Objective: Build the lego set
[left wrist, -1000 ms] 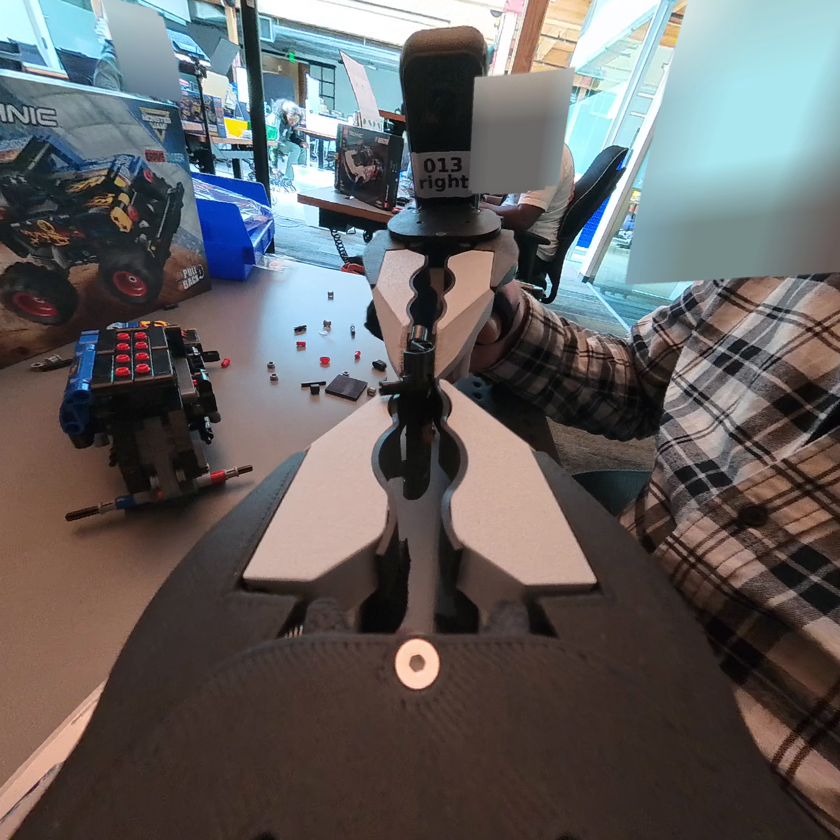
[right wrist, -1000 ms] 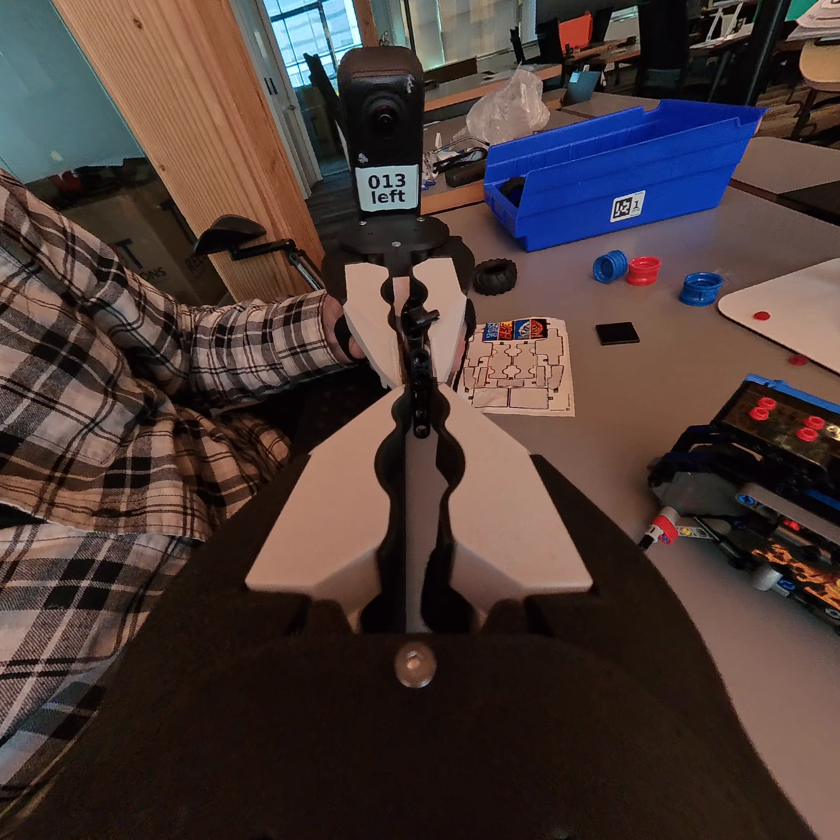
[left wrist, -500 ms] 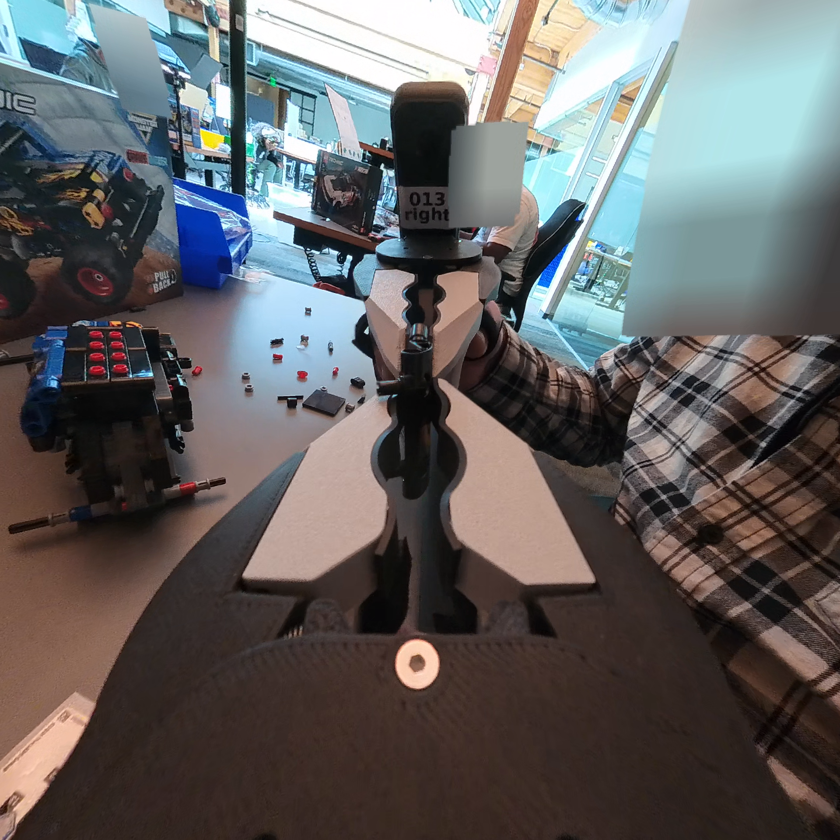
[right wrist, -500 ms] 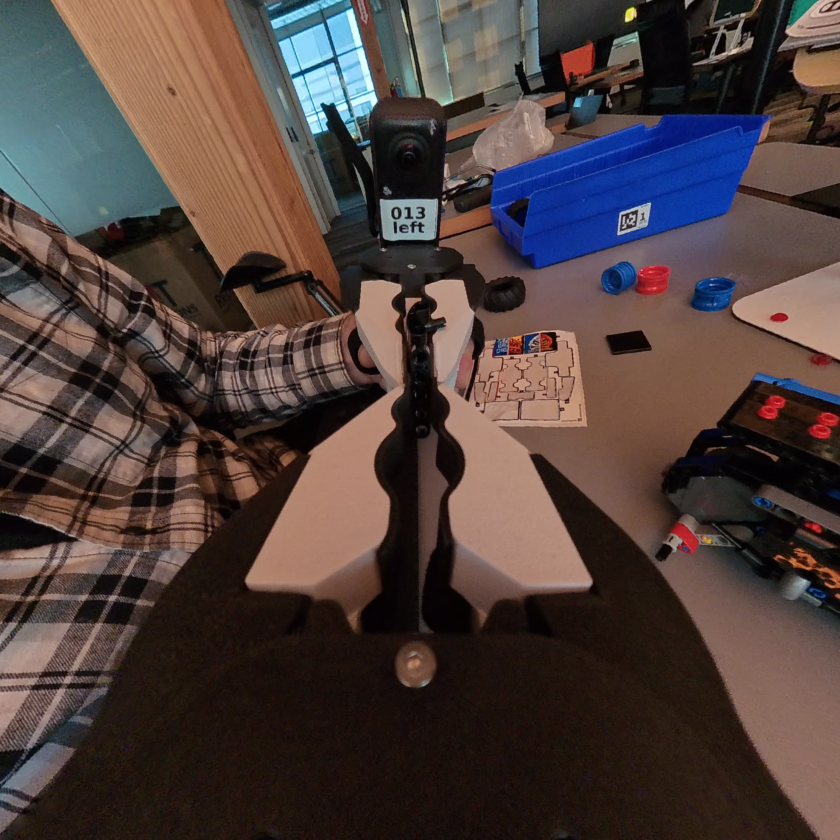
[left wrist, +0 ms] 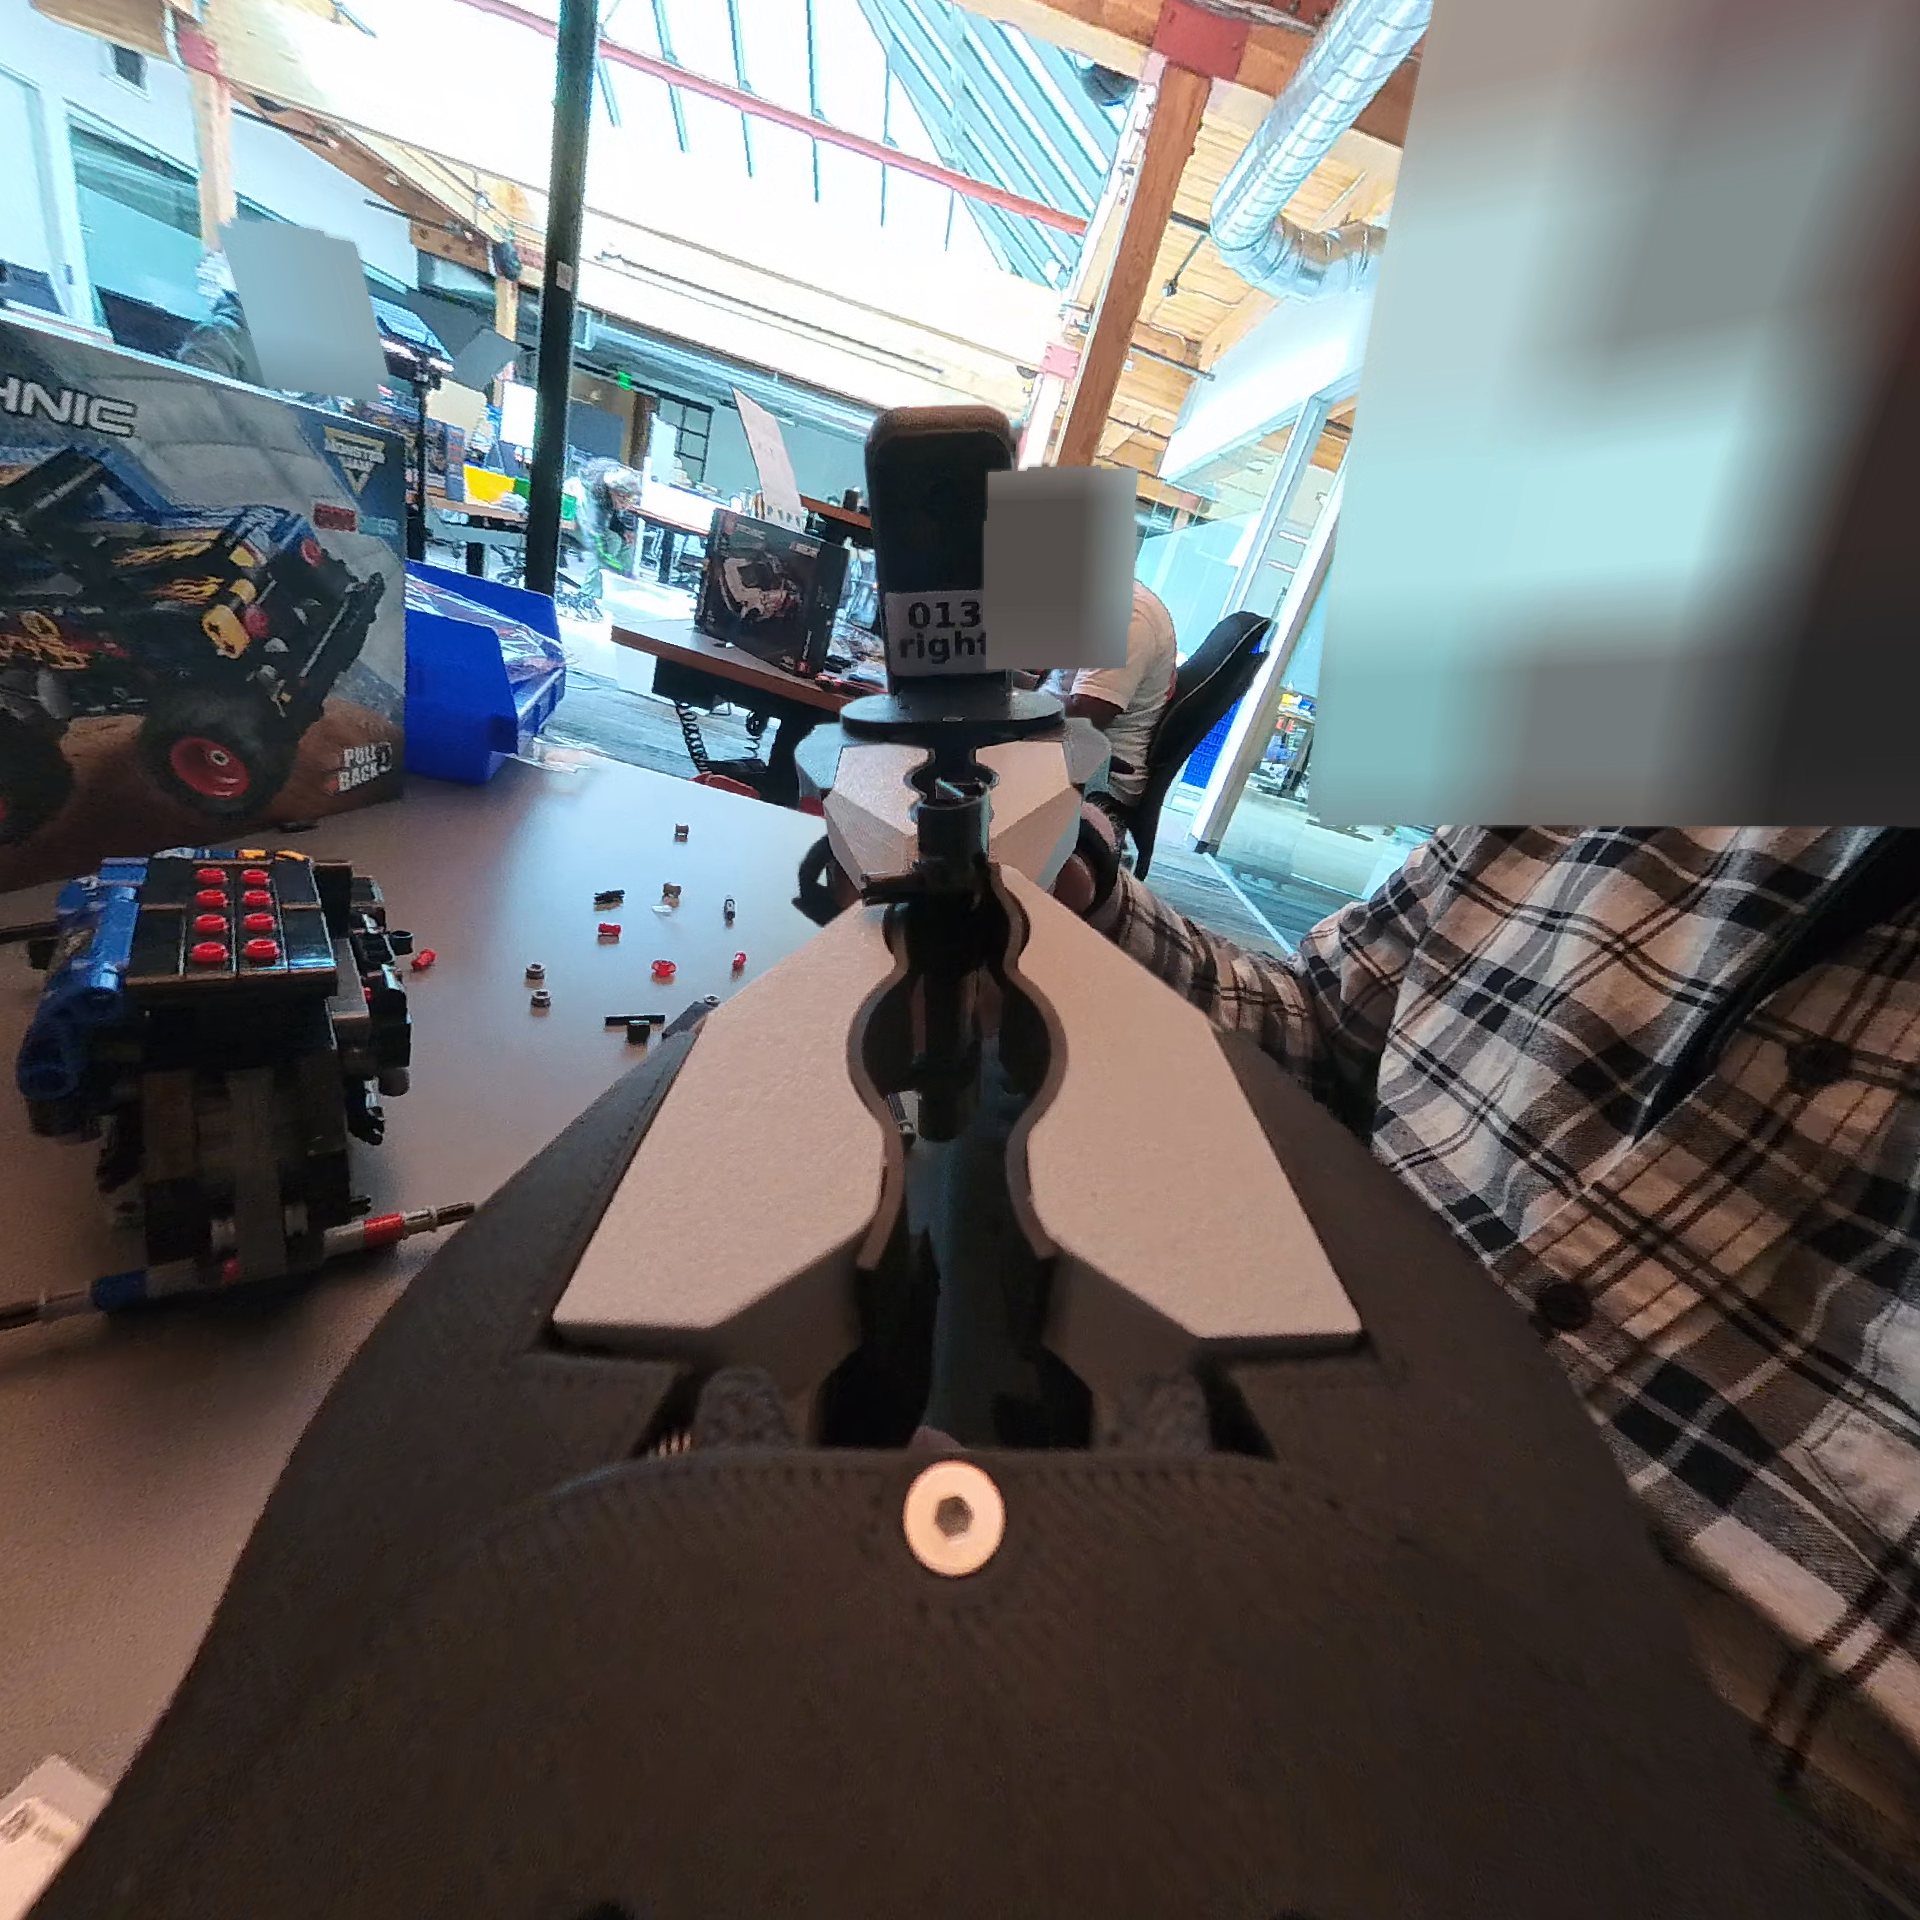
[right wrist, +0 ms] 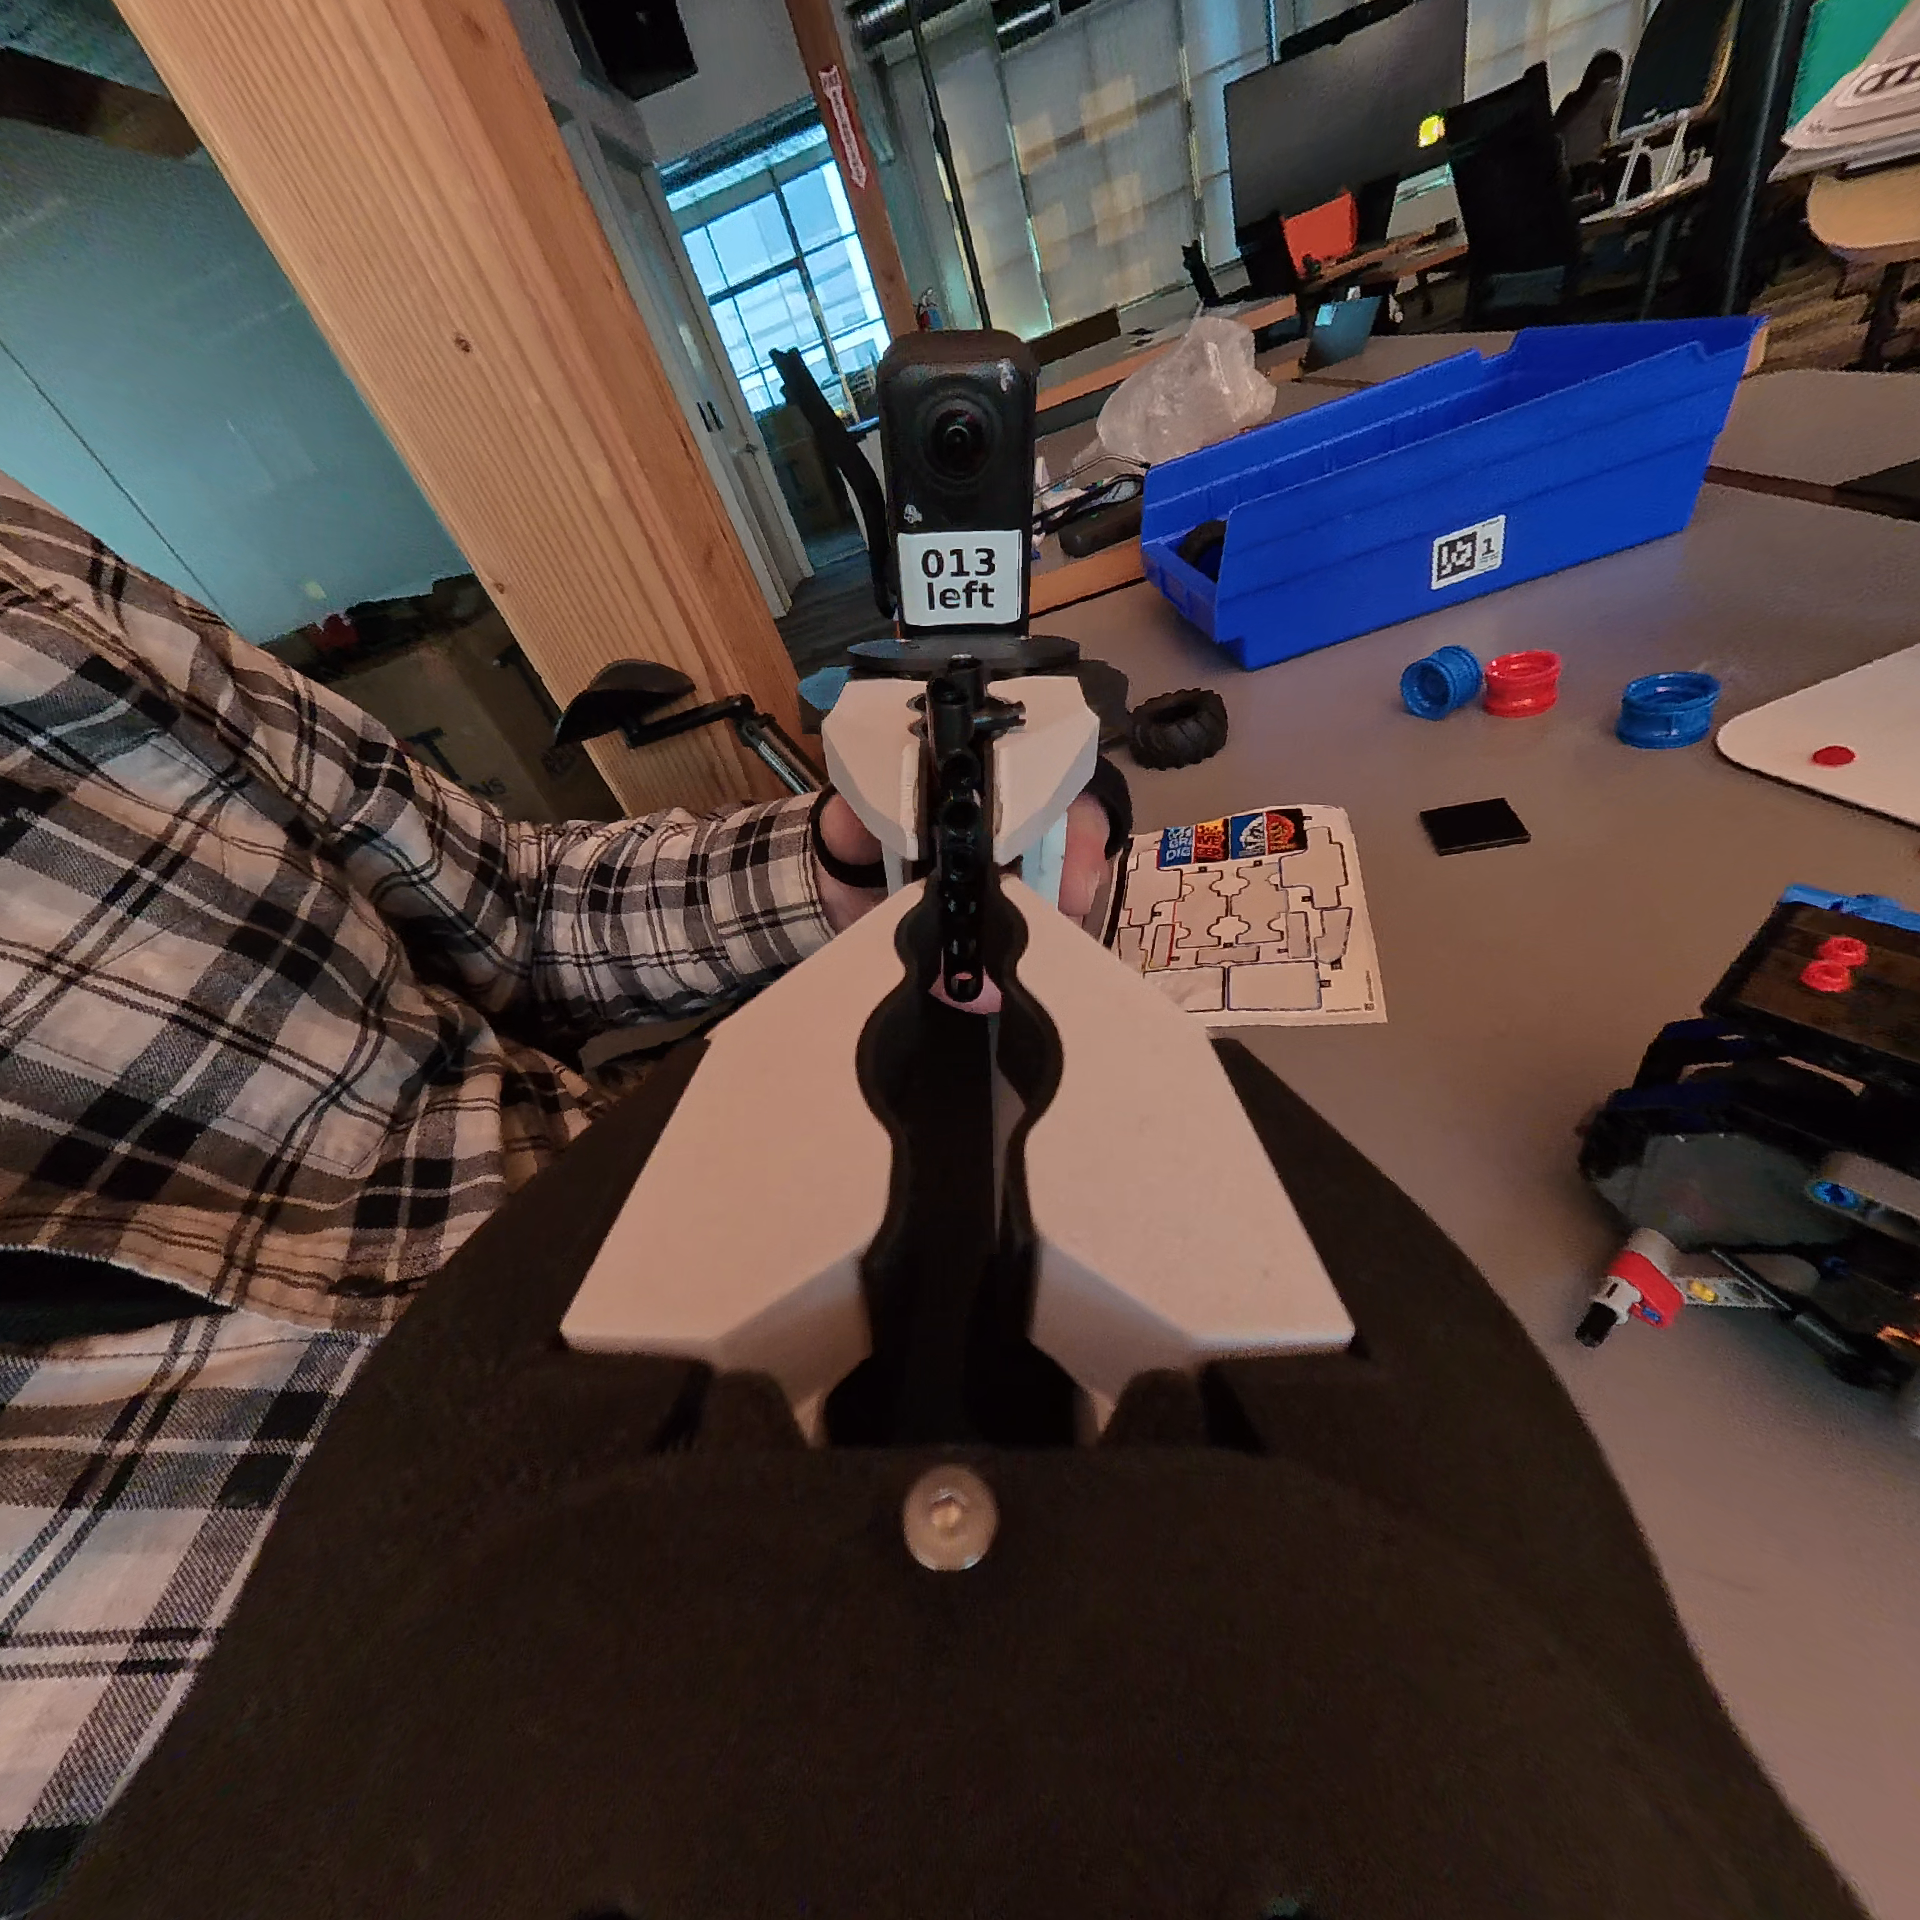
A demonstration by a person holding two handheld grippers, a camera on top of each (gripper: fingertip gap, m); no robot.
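Left wrist view: the left tongs (left wrist: pixel 940 935) are clamped on a slim black holed lego beam (left wrist: pixel 943 997), facing the right tongs (left wrist: pixel 951 800).

Right wrist view: the right tongs (right wrist: pixel 961 935) grip the same beam (right wrist: pixel 958 831) above the grey surface (right wrist: pixel 1558 1039); the half-built blue-and-black lego truck (right wrist: pixel 1787 1122) sits to their right.

Right gripper (right wrist: pixel 961 935) jaws clamp black beam (right wrist: pixel 958 831); left gripper (right wrist: pixel 961 727) opposite.

Each gripper (left wrist: pixel 940 914) has white faceted fingers (left wrist: pixel 769 1132) on a black textured body with a silver screw (left wrist: pixel 953 1519); plaid shirt sleeve (right wrist: pixel 416 935), perhaps flannel.
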